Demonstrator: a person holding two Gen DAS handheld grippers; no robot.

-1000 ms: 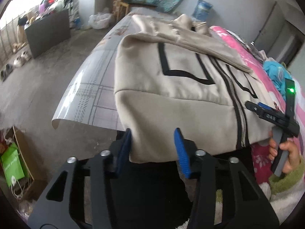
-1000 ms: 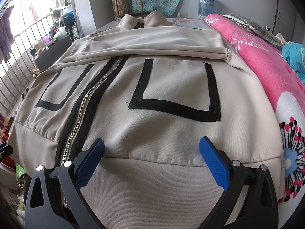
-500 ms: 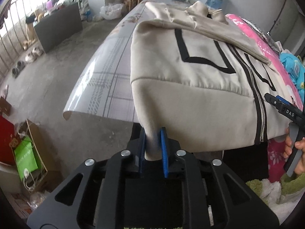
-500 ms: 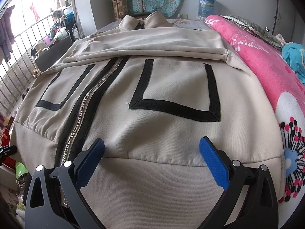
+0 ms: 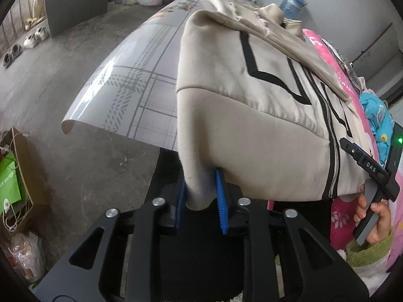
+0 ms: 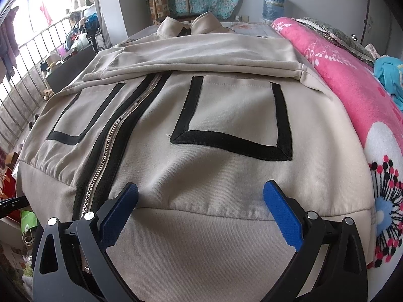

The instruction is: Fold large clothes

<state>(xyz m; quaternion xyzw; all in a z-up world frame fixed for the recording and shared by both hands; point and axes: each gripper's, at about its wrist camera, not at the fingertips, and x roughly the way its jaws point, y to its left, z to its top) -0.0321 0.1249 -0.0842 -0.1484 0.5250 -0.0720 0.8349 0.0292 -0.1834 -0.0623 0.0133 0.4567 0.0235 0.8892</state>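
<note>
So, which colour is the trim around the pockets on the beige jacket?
Black, the pocket trim on the jacket; clearest in the right wrist view.

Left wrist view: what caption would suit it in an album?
Left gripper pinching the hem corner of a beige zip-up jacket with black trim hanging over the table edge.

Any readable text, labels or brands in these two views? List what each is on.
"DAS": white letters on the black right gripper, seen from the left wrist view.
"OLIVE" plus cut-off letters: green bag on the floor, partly readable.
Beige jacket: no text, only black trim.
</note>
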